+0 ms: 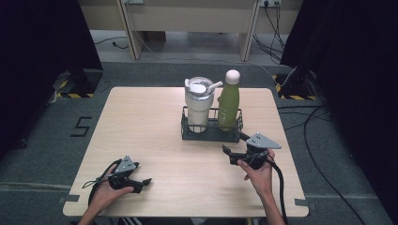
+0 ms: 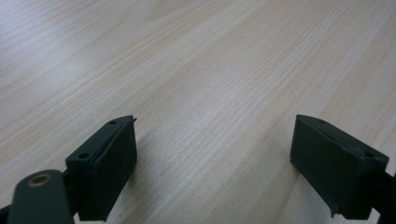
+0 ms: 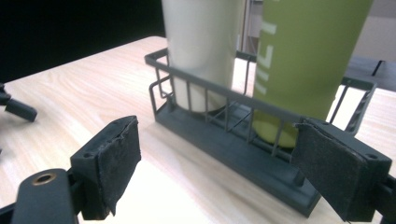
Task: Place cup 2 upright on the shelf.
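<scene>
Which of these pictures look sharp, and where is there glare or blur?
High view: evenly lit, table sharp, dark curtains at the sides. Left gripper view: pale glare on the wood at the upper left, far grain soft. Right gripper view: green bottle and white tumbler slightly soft, with bright light behind.

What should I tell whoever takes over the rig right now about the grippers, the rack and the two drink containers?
Left hand-held gripper: open, nothing between the jaws, low over the light wooden table at its near left.
Right hand-held gripper: open, nothing between the jaws, close to the front of the dark wire rack, aimed at it.
White lidded tumbler and green bottle with a cream cap both stand upright in the rack.
Done: the approach. Left: probably closing on the rack or the bottle.
</scene>
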Available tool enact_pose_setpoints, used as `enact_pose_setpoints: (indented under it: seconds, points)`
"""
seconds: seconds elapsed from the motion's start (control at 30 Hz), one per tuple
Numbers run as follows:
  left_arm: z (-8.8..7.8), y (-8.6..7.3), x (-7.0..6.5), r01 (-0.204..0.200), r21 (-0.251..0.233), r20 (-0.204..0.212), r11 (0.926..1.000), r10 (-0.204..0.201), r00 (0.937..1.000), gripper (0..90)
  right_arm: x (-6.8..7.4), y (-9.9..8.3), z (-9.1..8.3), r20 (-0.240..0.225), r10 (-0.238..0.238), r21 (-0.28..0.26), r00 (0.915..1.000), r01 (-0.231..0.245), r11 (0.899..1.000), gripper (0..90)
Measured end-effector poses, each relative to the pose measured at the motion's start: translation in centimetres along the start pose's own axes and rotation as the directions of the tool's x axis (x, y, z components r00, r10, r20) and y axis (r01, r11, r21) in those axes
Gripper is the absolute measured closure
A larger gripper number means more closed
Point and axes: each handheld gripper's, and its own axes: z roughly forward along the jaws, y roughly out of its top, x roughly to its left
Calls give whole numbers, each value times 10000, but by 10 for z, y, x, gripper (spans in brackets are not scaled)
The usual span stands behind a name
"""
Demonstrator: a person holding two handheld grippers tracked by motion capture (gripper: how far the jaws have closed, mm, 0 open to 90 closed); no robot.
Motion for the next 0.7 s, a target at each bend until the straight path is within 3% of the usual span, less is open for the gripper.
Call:
enact_pose_setpoints:
  seconds: [0.7]
  points:
    - [0,0,0,-2,0,-1,10000,2,10000,142,13,-24,-2,-356,31,517,9994,-12,9987,153]
